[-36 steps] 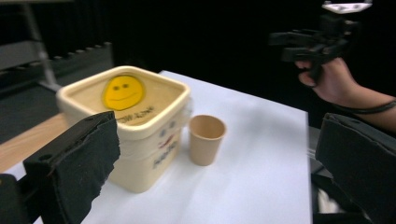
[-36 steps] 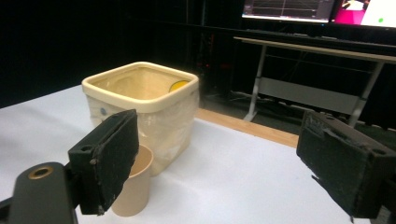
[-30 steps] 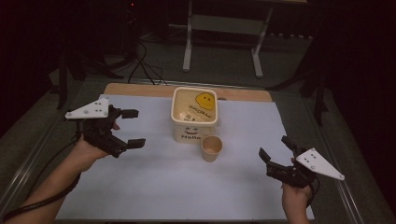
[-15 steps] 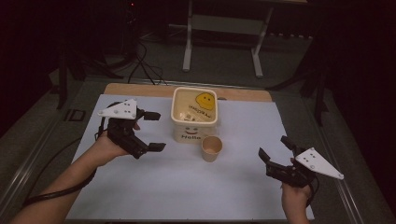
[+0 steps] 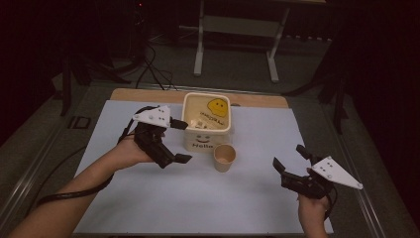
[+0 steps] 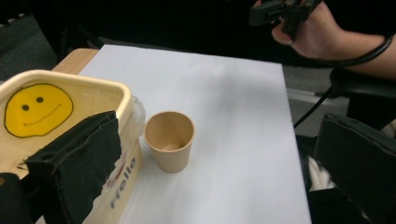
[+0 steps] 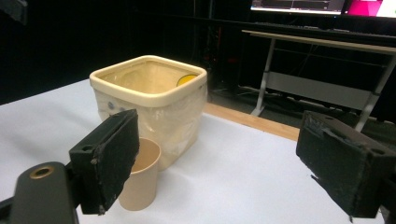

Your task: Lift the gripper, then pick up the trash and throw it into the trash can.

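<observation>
High view over a pale sheet covering the surface [image 5: 148,198], dark room around. Near the far middle, a cream square tub [image 5: 207,121] with a yellow smiley sticker and "Hello" printed on its near wall; some pale items inside, too small to identify. Just in front of the tub's near right corner, a small tan paper cup [image 5: 224,157], upright and apparently empty, close beside the tub.

Left gripper [image 5: 178,141] held at the tub's left side, spread wide, one jaw level with the rim, the other lower and nearer, at the tub's near left corner. From the left gripper view, one jaw overlapping the tub's corner, the cup [image 6: 169,140] centred between both jaws but farther off. Likely lined up for a reach toward the cup or a grip on the tub wall; which one, unclear.

Right gripper [image 5: 291,166] low at the near right, well apart from the cup, also spread wide and holding nothing, pointed toward the tub [image 7: 149,105] and cup [image 7: 140,179]. Probably waiting in reserve, clear of the other hand's path.
</observation>
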`<state>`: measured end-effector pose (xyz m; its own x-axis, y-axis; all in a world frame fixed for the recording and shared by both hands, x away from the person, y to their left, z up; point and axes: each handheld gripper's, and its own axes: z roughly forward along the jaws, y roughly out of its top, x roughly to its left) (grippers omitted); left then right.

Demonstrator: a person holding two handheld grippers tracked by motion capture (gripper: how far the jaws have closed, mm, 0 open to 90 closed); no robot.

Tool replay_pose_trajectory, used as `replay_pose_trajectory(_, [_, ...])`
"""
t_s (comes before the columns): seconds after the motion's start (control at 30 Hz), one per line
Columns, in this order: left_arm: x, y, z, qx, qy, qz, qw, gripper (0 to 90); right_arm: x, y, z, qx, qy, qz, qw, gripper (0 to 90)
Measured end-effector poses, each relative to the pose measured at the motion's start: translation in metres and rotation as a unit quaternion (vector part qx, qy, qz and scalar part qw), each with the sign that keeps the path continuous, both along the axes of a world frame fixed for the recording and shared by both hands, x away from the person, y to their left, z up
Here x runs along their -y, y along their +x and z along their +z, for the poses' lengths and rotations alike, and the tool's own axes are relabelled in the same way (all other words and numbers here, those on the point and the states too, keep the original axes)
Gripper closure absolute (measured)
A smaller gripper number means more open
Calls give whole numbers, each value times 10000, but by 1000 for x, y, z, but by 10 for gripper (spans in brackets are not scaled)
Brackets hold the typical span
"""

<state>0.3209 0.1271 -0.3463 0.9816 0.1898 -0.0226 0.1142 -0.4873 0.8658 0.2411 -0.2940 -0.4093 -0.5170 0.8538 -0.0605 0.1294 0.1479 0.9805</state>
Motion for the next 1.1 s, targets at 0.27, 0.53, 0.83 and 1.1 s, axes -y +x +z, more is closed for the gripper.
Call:
replay_pose_trajectory(0.27, [24,4,3,-3,448,-229,9987,14,0,1,-1,-28,-17,23,10000,136])
replay_pose_trajectory(0.53, [51,7,0,14,993,-495,9938,14,0,1,-1,-43,-19,43,10000,136])
replay_pose_trajectory(0.83, [72,10,-6,-15,1353,-746,9880,14,0,1,-1,-43,-27,53,10000,136])
replay_pose_trajectory(1.1, [89,13,-16,18,1685,-903,9816,14,-1,1,-1,-48,-25,70,10000,136])
